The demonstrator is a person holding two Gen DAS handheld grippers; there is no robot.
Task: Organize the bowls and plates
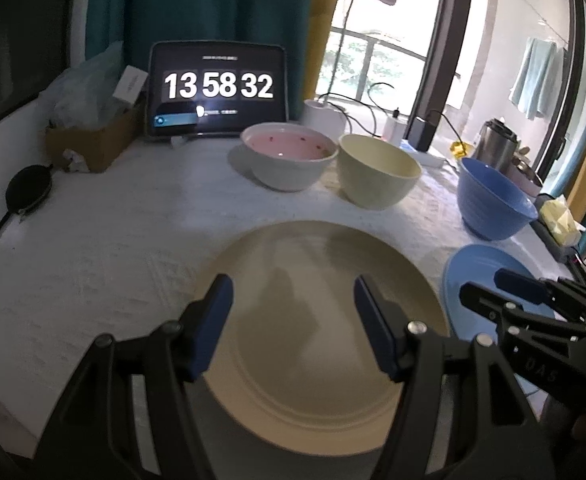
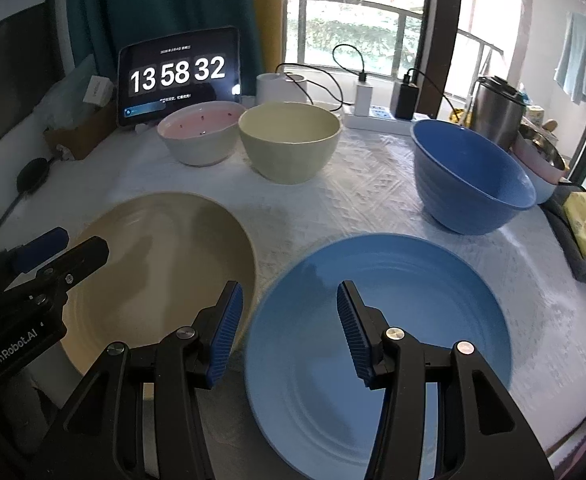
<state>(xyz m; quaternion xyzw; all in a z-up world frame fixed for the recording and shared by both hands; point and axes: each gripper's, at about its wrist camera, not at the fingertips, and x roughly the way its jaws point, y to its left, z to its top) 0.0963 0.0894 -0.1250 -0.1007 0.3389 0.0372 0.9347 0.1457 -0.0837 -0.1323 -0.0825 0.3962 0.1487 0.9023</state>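
1. My table (image 2: 373,200) wears a white textured cloth.
2. Teal curtains (image 1: 221,0) hang behind it.
3. Daylight pours through the window (image 2: 353,36), with a balcony railing (image 2: 373,12) and greenery beyond.
4. A tablet clock (image 2: 177,76) glows at the back.

You've got a beige plate (image 1: 321,344) at lower centre of the left wrist view and a sky-blue plate (image 2: 377,344) beside it. Further up: a white bowl (image 2: 199,136) that's pink inside with dark specks, a pale yellow-cream bowl (image 2: 289,142), and a deeper blue bowl (image 2: 469,180). The counter (image 2: 357,200) wears a white cloth with an embossed pattern. Both black claws have blue ribbed pads (image 2: 229,332). Teal curtain (image 1: 213,4) at the top.
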